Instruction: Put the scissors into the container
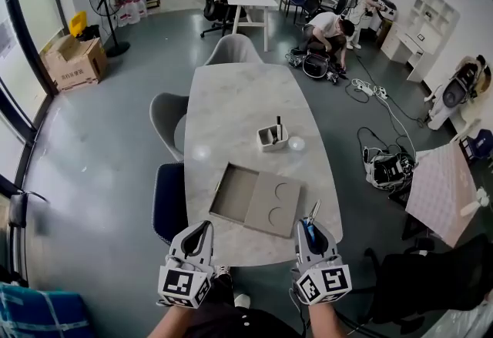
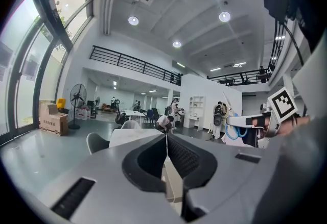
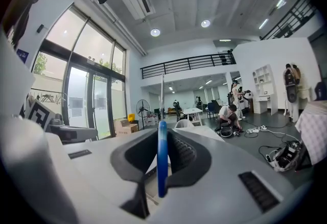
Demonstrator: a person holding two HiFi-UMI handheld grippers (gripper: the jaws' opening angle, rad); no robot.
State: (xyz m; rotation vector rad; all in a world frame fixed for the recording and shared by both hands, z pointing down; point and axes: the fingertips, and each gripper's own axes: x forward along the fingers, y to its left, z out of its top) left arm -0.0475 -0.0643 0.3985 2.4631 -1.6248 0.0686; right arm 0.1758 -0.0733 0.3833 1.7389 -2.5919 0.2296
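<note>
My right gripper [image 1: 310, 225] is shut on a pair of scissors [image 1: 313, 212] with a blue handle, the blades poking forward past the jaws. In the right gripper view the blue handle [image 3: 162, 159] stands edge-on between the jaws and a thin blade [image 3: 162, 96] rises above them. My left gripper [image 1: 202, 228] is shut with nothing in it [image 2: 166, 139]. Both grippers hover side by side at the near edge of the marble table [image 1: 231, 98]. The white square container [image 1: 272, 138] sits mid-table, well ahead of them, with a dark tool standing in it.
A flat grey open box [image 1: 258, 202] lies on the table just ahead of the grippers. Chairs [image 1: 166, 119] line the table's left side and far end. On the floor at the right are cables and gear [image 1: 389, 167]; a person [image 1: 327, 27] crouches beyond.
</note>
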